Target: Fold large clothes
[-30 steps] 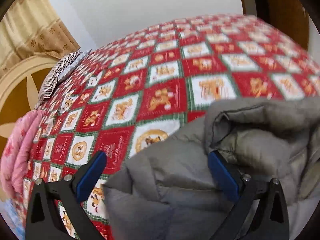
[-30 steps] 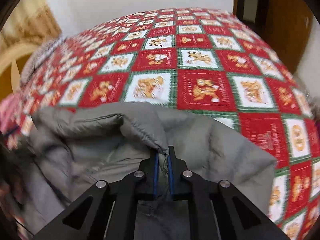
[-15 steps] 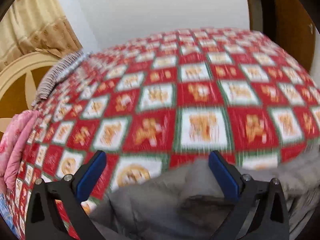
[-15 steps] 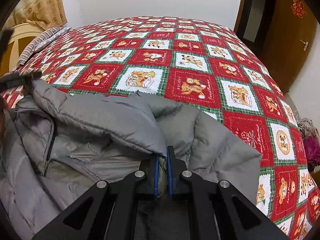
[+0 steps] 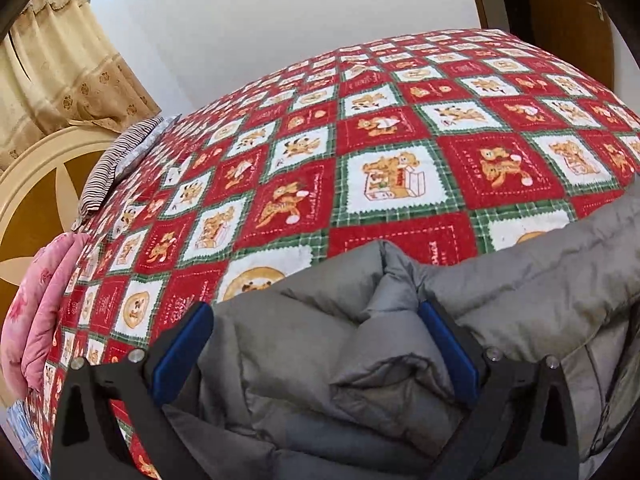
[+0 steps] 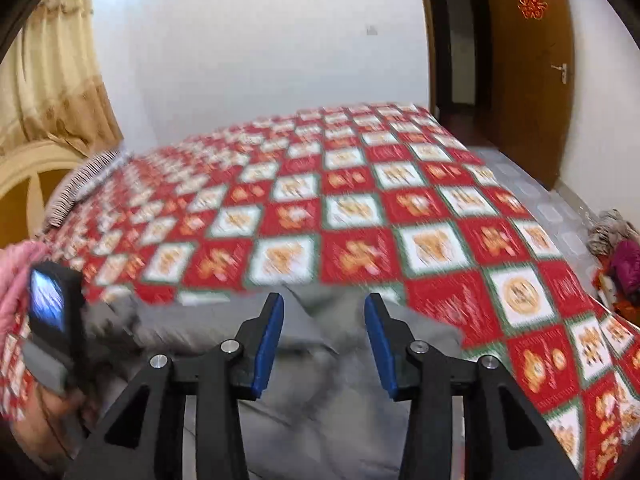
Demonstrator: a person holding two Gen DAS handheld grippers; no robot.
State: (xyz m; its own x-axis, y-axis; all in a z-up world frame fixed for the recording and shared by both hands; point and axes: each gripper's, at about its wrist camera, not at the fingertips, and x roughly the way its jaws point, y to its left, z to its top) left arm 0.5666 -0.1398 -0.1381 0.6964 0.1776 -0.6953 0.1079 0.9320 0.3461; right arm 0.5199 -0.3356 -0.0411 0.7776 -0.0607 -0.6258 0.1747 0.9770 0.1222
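Observation:
A grey puffer jacket (image 5: 520, 280) lies bunched at the near edge of the bed. My left gripper (image 5: 314, 312) hangs low over it, open wide, with a puffed fold of the jacket between its blue pads (image 5: 180, 348); the pads do not press it. In the right wrist view my right gripper (image 6: 324, 300) is above the jacket (image 6: 320, 384), its jaws opening, nothing held between them. The view is blurred by motion. The left gripper's camera unit (image 6: 48, 300) and the hand that holds it (image 6: 40, 416) show at the left edge.
The bed wears a red, white and green patchwork quilt (image 5: 380, 184). A striped pillow (image 5: 116, 160) and a pink blanket (image 5: 40, 304) lie by the round headboard (image 5: 32, 200) on the left. A brown door (image 6: 528, 80) and a heap of clothes (image 6: 616, 248) stand at the right.
My right gripper was shut on the jacket's edge; it has let go, opened and risen. My left gripper stayed open and sank closer onto the jacket.

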